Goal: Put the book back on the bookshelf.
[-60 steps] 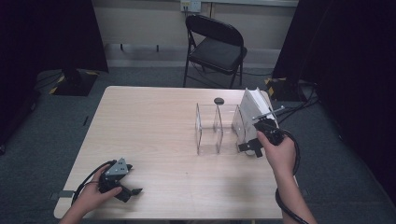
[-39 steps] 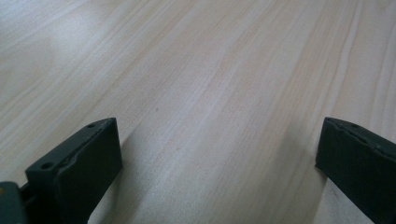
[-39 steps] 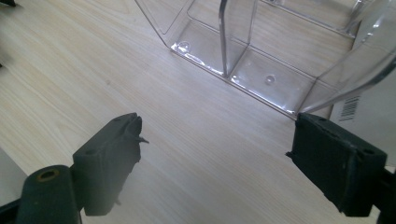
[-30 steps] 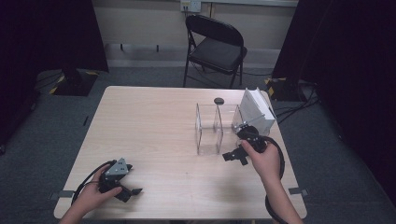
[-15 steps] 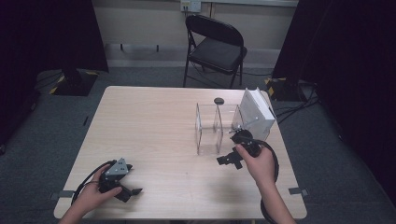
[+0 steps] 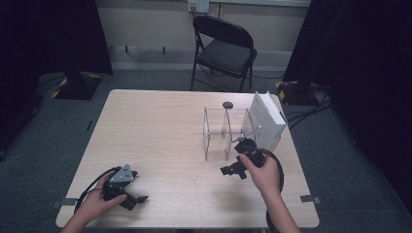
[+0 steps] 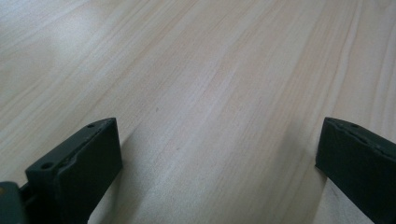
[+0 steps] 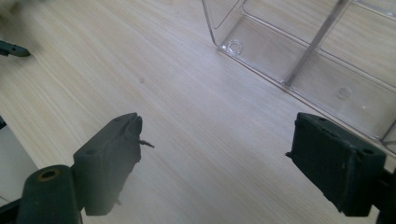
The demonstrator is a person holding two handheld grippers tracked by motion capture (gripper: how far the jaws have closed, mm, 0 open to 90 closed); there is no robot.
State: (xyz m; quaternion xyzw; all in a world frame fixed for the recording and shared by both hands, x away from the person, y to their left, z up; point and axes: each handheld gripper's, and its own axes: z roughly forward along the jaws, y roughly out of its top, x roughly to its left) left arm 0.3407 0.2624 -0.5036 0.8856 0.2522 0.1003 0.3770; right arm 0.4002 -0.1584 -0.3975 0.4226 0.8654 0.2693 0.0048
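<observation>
A clear acrylic divided container (image 6: 221, 133) stands right of the table's middle, and a white box (image 6: 268, 119) leans at its right side. My right gripper (image 6: 232, 171) hovers low over the wood just in front of the container, jaws open with nothing between them. In the right gripper view the right gripper (image 8: 217, 149) looks down on bare wood, and the container's clear base and divider (image 8: 303, 60) lie just beyond its jaws. My left gripper (image 6: 137, 201) rests at the near left of the table, held by a hand. In its own view the left gripper (image 7: 219, 154) stands open over bare tabletop.
A small black round object (image 6: 227, 104) lies on the wooden table (image 6: 155, 126) behind the container. A black folding chair (image 6: 223, 48) stands beyond the far edge. Cables trail from both grippers, and dark curtains hang on both sides.
My right hand has come away from the white box, moving toward the near left and lower, to the front of the clear container. The left gripper has stayed put.
</observation>
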